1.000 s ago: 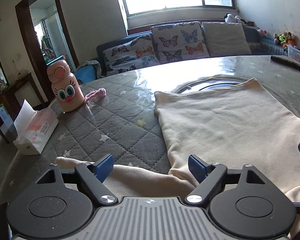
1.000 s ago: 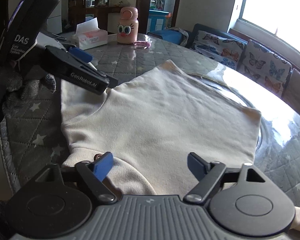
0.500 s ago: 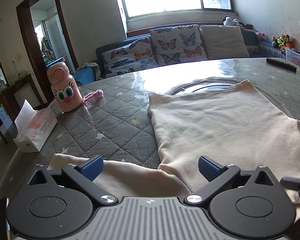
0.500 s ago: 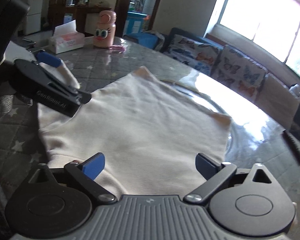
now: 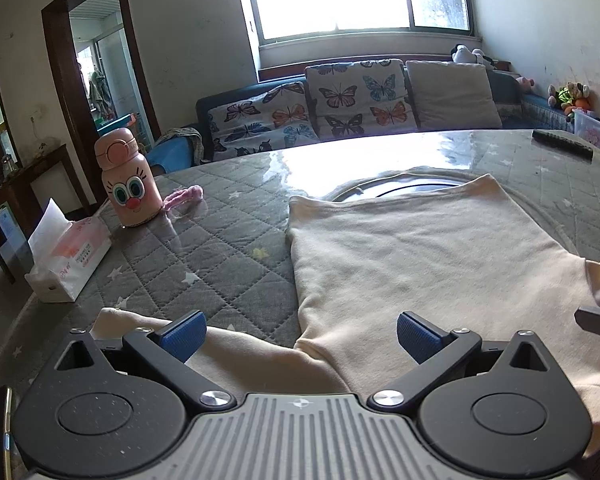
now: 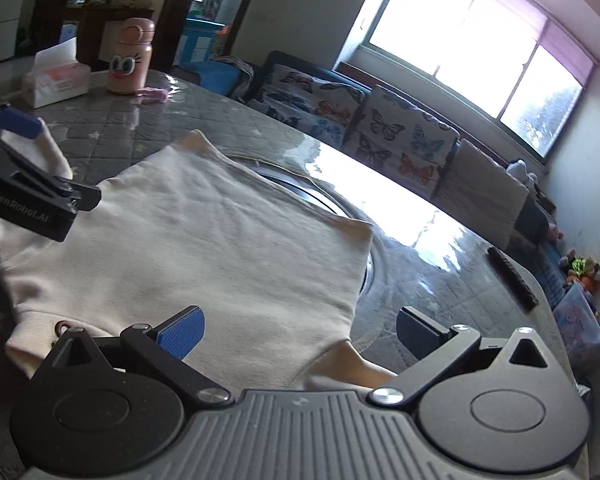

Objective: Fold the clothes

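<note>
A cream sweatshirt [image 5: 420, 248] lies spread flat on the grey quilted round table [image 5: 204, 248]. Its left sleeve [image 5: 236, 354] runs out toward the table's near edge. My left gripper [image 5: 300, 332] hovers just over the place where that sleeve meets the body, open, with no cloth pinched. In the right wrist view the sweatshirt [image 6: 204, 240] fills the middle. My right gripper [image 6: 300, 328] hangs over its near right side; its jaws are opening and the pads touch nothing. The left gripper [image 6: 32, 200] shows at the left edge of that view.
A pink cartoon bottle [image 5: 128, 184], a tissue box [image 5: 70, 260] and a pink hair band [image 5: 184, 196] stand at the table's far left. A glass turntable [image 5: 400, 190] lies partly under the sweatshirt's hem. A black remote [image 5: 562, 145] rests far right. A sofa [image 5: 340, 108] stands beyond.
Both grippers' jaws have spread wider. The right gripper has swung to the right, so its view now takes in more of the window and sofa. The left gripper has hardly moved.
</note>
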### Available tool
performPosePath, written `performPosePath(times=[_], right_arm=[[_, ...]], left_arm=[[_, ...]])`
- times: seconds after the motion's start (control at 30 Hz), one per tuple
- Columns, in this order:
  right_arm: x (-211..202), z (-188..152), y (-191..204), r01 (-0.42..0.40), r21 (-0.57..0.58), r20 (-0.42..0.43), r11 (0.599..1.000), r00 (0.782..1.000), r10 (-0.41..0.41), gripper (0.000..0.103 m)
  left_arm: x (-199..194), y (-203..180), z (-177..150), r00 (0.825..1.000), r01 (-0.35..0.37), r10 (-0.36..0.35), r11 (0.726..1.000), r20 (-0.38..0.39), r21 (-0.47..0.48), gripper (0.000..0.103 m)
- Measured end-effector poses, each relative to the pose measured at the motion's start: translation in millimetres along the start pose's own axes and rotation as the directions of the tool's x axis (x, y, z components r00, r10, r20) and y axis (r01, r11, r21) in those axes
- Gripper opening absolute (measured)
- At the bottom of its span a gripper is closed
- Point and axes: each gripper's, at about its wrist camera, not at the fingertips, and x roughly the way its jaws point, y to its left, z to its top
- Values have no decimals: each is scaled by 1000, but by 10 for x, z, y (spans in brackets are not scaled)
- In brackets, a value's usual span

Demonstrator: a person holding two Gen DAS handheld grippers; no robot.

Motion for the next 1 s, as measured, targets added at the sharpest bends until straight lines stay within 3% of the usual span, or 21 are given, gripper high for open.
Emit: performPosePath(times=[0.53, 1.0], right_arm=[[81, -14, -160, 110, 44, -26, 993, 994, -109, 103], [177, -31, -189, 112, 56, -45, 992, 993, -109, 103]], left_arm=[[-5, -130, 43, 1000, 0, 0, 1000, 2, -4, 103], [110, -278, -28, 999, 24, -23, 999, -32, 26, 103]])
